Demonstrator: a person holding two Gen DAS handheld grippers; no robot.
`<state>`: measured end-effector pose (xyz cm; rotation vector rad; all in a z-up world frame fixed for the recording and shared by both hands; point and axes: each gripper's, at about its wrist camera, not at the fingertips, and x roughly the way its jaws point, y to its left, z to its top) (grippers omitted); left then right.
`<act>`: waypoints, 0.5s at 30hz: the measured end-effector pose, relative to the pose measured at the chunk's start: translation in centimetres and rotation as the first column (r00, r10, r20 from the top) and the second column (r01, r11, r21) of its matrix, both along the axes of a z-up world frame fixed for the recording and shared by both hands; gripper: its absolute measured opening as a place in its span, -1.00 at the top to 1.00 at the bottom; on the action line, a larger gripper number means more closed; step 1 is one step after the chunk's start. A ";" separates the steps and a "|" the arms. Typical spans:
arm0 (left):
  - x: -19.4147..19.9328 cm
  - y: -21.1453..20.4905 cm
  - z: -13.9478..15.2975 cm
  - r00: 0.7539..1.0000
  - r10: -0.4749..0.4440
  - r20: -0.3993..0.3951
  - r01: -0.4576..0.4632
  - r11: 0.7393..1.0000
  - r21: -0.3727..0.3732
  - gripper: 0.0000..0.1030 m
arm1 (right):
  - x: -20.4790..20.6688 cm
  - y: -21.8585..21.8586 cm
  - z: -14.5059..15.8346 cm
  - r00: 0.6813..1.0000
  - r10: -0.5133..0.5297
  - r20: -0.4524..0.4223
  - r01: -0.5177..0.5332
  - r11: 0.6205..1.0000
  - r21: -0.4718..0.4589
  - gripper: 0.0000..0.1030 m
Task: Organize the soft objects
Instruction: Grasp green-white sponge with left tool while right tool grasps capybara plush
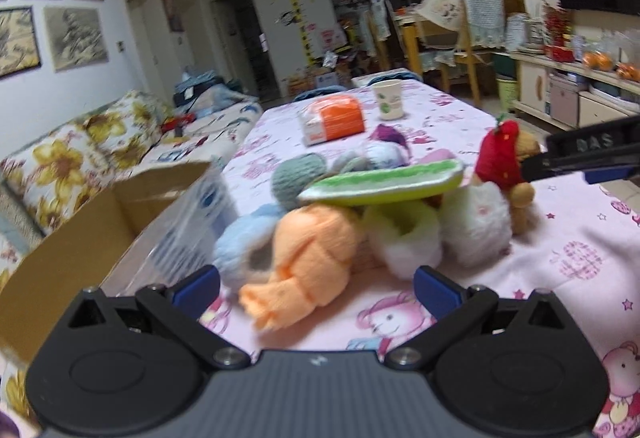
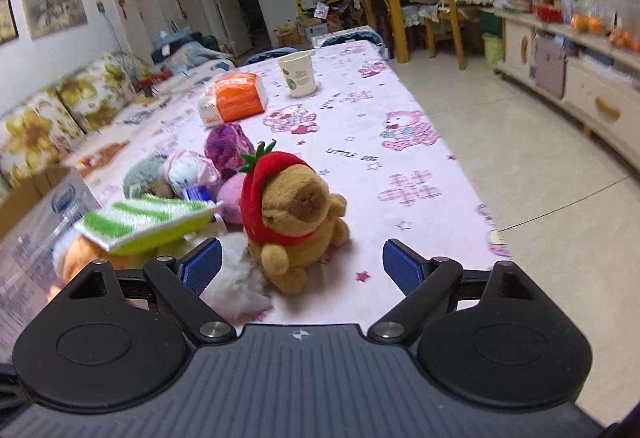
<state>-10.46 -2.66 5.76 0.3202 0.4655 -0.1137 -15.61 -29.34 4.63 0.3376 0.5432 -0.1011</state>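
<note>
The orange knitted toy (image 1: 308,262) lies at the near edge of the soft pile on my pink tablecloth (image 1: 560,238), its long axis running from the pile toward me, frayed end nearest. It is ribbed and blurred. A green-striped white pad (image 1: 384,181) lies flat across the pile's top. My left gripper (image 1: 316,288) is spread wide around the toy's near end, low and level. My right gripper (image 2: 302,266) gapes around a brown plush in a strawberry hood (image 2: 296,213), which sits upright facing right.
</note>
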 end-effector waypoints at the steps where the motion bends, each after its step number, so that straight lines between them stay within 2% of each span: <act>1: 0.3 -0.4 -0.1 1.000 -0.014 0.008 0.014 1.000 0.011 -0.99 | 0.3 -0.2 -0.3 1.000 0.003 0.013 -0.004 1.000 0.010 -1.00; 3: 0.9 -1.2 -0.2 0.999 -0.040 0.025 0.039 0.999 0.032 -0.99 | 1.4 -0.7 -1.0 1.000 -0.002 0.010 0.002 1.000 0.016 -1.00; 7: 2.6 -2.7 -0.3 0.994 -0.089 0.071 0.083 0.993 0.078 -0.99 | 3.3 -1.6 -1.4 0.999 0.024 0.026 -0.027 0.992 0.120 -1.00; 13: 4.9 -4.9 -0.6 0.976 -0.189 0.111 0.171 0.973 0.153 -0.98 | 5.5 -2.5 -2.3 1.000 0.016 -0.010 -0.014 0.985 0.173 -1.00; 14: 5.2 -5.2 -0.7 0.971 -0.209 0.112 0.190 0.968 0.161 -0.96 | 6.3 -2.5 -2.5 1.000 0.017 -0.018 -0.014 0.983 0.183 -1.00; 15: 5.5 -5.4 -0.9 0.968 -0.226 0.111 0.205 0.964 0.171 -0.85 | 6.6 -2.6 -2.6 1.000 0.021 -0.023 -0.016 0.981 0.196 -1.00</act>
